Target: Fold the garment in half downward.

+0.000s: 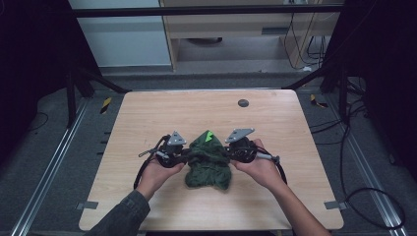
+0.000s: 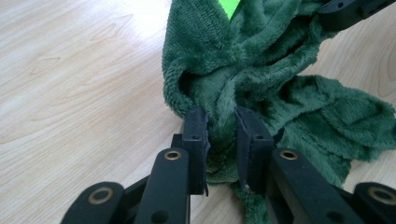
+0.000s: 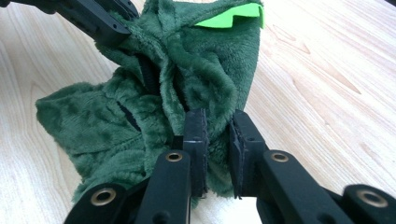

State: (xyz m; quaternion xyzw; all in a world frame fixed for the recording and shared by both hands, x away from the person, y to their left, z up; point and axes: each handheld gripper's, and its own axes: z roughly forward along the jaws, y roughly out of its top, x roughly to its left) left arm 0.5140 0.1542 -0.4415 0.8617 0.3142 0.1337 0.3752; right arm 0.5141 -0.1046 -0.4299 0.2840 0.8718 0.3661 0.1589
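Observation:
A dark green plush garment (image 1: 208, 161) with a bright green patch (image 1: 209, 134) lies bunched at the middle of the wooden table (image 1: 147, 118). My left gripper (image 1: 183, 156) is shut on a fold at its left side; in the left gripper view the jaws pinch the green plush (image 2: 261, 60) at the left gripper (image 2: 220, 122). My right gripper (image 1: 232, 155) is shut on the garment's right side; in the right gripper view the pile (image 3: 154, 93) is squeezed by the right gripper (image 3: 217, 123). Each gripper's camera shows the other gripper's black jaw at the top edge.
A small dark round disc (image 1: 243, 103) sits near the table's far edge. Bare wood surrounds the garment on all sides. Metal rails, cables and dark frame posts stand on the floor around the table.

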